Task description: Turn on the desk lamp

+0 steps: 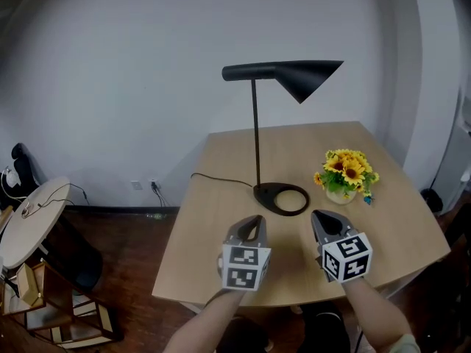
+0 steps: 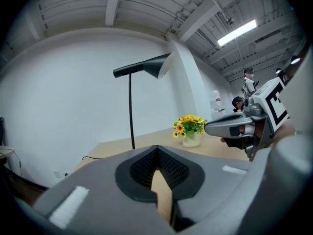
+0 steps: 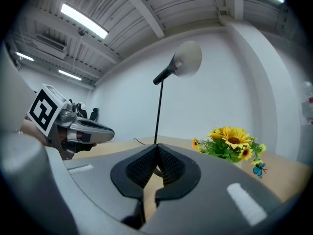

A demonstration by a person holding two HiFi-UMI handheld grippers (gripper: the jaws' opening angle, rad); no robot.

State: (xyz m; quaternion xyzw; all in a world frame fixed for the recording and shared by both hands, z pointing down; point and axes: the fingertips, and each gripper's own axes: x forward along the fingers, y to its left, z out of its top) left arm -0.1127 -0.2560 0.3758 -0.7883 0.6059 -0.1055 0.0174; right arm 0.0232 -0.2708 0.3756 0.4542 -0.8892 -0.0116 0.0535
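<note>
A black desk lamp stands on the wooden table; its ring base lies mid-table and its cone shade points right. The lamp looks unlit. My left gripper hovers just short of the base, to its left, jaws shut with nothing between them. My right gripper hovers just right of the base, also shut and empty. The left gripper view shows the lamp ahead and the right gripper at the right. The right gripper view shows the lamp pole ahead and the left gripper at the left.
A small pot of yellow sunflowers stands right of the lamp base. The lamp's cord runs left off the table to a wall socket. A round white side table and a low shelf stand on the floor at left.
</note>
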